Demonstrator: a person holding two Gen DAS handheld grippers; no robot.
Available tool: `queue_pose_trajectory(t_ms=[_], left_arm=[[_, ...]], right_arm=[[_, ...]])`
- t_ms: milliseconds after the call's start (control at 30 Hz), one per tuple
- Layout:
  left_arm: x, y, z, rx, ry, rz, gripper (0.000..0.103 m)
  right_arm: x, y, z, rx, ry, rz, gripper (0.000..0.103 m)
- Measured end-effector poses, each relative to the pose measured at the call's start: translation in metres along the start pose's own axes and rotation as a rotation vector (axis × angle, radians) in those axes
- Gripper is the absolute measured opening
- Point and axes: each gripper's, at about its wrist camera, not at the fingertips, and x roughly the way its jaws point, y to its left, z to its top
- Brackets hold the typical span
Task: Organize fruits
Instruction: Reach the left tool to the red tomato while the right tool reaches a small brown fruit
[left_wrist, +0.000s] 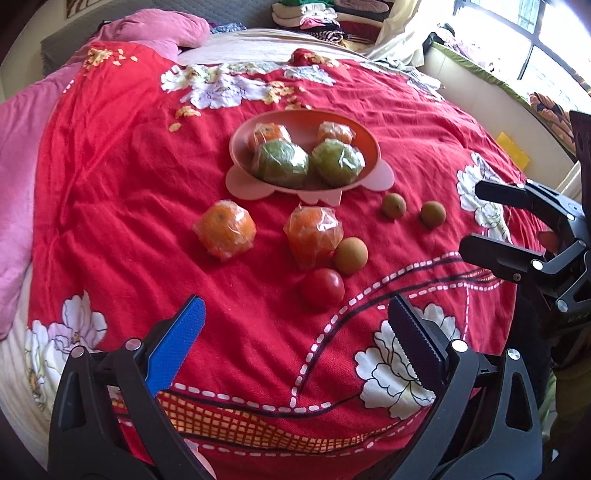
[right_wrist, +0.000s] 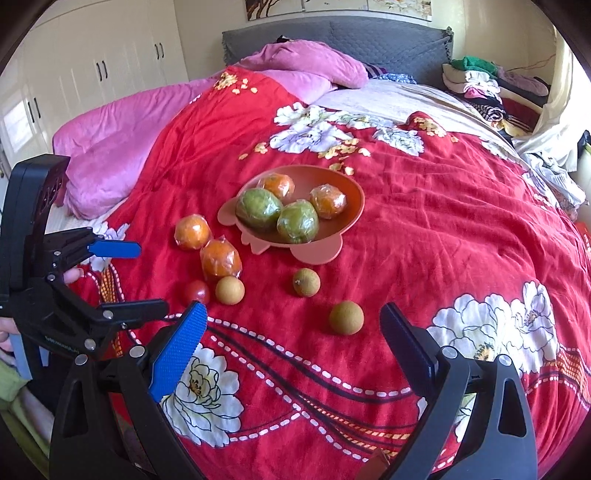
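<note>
A pink bowl (left_wrist: 236, 147) (right_wrist: 355, 199) on the red bedspread holds two wrapped oranges (left_wrist: 267, 134) and two wrapped green fruits (left_wrist: 280, 162). In front of it lie two more wrapped oranges (left_wrist: 225, 230) (left_wrist: 314, 236), a red tomato (left_wrist: 321, 293) (right_wrist: 195, 292) and three brown longans (left_wrist: 351, 255) (left_wrist: 393, 206) (left_wrist: 432, 214). My left gripper (left_wrist: 295, 325) (right_wrist: 151, 277) hovers open just short of the tomato, holding nothing. My right gripper (right_wrist: 293, 308) (left_wrist: 471, 216) is open and empty, with the nearest longan (right_wrist: 346, 317) just ahead between its fingers.
The red flowered bedspread (right_wrist: 424, 229) covers a bed. Pink pillows (right_wrist: 110, 147) lie at the far left by a grey headboard (right_wrist: 369, 40). Folded clothes (right_wrist: 480, 85) are piled at the far right, and white wardrobes (right_wrist: 92, 74) stand to the left. A hand (right_wrist: 70, 275) holds the left gripper.
</note>
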Motion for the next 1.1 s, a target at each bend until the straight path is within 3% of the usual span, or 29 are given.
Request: queue_pose_trajectory(t_ms=[133,267,400,700,833,933,1100], left_arm=[[0.008,-0.003,-0.001,0.005,0.012,-0.019,0.083],[0.013,-0.005,-0.001,0.012,0.022,-0.045,0.072],[0.017,-0.005,0.001,0.01,0.025,-0.062,0.065],[0.023,-0.005,0.005,0.002,0.033,-0.102,0.048],[0.027,-0.007,0.005,0.002,0.045,-0.117,0.044],[0.031,-0.007,0.005,0.0,0.056,-0.133,0.034],[0.037,-0.005,0.005,-0.004,0.067,-0.128,0.03]], right_arm=[[0.011,0.001,0.004,-0.014,0.016,-0.006,0.091],[0.021,-0.002,0.007,-0.01,0.029,-0.001,0.081],[0.032,-0.004,0.012,-0.016,0.044,0.011,0.06],[0.064,-0.009,0.015,-0.03,0.121,-0.011,0.037],[0.076,-0.009,0.016,-0.037,0.134,-0.005,0.032],[0.08,-0.008,0.017,-0.039,0.127,-0.006,0.028],[0.077,-0.013,0.016,-0.009,0.112,0.01,0.024]])
